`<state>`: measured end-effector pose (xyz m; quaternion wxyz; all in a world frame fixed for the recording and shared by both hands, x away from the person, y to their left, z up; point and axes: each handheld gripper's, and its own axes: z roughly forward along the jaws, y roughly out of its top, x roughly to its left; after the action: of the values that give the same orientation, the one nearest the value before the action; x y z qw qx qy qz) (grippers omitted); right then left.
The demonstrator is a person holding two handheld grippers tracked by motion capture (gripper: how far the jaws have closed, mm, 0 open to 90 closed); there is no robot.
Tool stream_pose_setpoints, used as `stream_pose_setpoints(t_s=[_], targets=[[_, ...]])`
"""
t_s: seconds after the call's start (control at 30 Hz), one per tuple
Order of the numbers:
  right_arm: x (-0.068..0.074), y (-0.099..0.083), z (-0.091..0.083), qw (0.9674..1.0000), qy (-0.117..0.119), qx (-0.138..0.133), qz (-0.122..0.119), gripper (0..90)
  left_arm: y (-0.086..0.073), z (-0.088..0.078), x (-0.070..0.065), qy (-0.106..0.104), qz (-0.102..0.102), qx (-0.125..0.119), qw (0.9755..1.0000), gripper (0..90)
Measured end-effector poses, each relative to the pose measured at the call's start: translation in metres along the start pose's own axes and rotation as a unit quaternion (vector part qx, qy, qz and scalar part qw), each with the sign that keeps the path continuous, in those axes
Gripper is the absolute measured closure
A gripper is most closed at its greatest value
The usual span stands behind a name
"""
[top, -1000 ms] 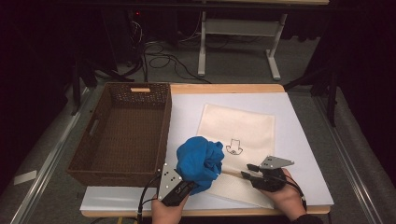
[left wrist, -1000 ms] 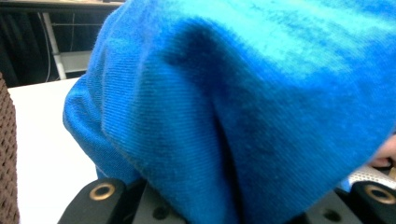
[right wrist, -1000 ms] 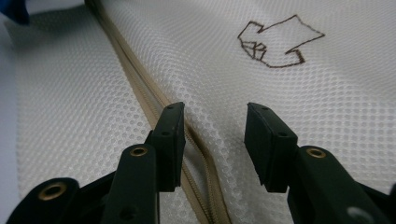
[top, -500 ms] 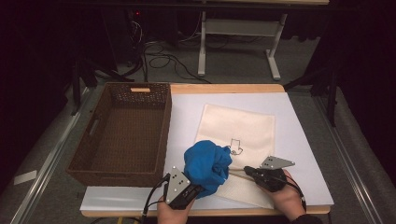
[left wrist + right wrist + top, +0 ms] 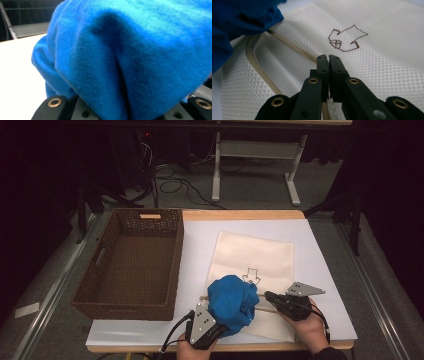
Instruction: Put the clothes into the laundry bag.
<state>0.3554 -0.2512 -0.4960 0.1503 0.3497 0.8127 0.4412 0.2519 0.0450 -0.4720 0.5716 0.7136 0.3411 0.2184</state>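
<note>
Moved rightward: bunched blue cotton garment, clamped in left hand-held gripper, now at cream mesh laundry bag mouth on tabletop; right hand-held gripper just closed, pinching bag edge, apparently steadying for insertion.

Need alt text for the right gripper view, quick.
The right gripper has its black jaws shut together at the zippered edge of a cream mesh bag marked with a brown arrow outline. A bundled blue cloth fills the upper left.

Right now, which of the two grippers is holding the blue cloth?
The left gripper: the bunched blue cloth sits between its jaws. The right gripper is pinched shut at the mesh bag opening.
</note>
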Motion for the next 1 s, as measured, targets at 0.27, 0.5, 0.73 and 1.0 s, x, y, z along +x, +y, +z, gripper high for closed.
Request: stream_pose_setpoints(t_s=[0.27, 0.5, 0.73, 1.0], targets=[[0.002, 0.005, -0.009, 0.9997, 0.000, -0.025, 0.004, 88.8, -0.009, 0.015, -0.012, -0.010, 0.009, 0.021, 0.9997, 77.1], [0.004, 0.007, -0.014, 0.9993, 0.000, -0.037, 0.000, 89.2, -0.015, 0.040, -0.006, 0.001, 0.012, 0.047, 0.9988, 77.2], [0.005, 0.001, -0.003, 0.9999, 0.003, 0.006, -0.013, 88.7, -0.010, 0.029, 0.000, 0.000, -0.001, 0.030, 0.9995, 77.3], [0.006, -0.008, 0.012, 0.9982, 0.018, 0.052, -0.022, 73.7, -0.012, 0.027, 0.001, -0.001, -0.004, 0.034, 0.9994, 77.3]])
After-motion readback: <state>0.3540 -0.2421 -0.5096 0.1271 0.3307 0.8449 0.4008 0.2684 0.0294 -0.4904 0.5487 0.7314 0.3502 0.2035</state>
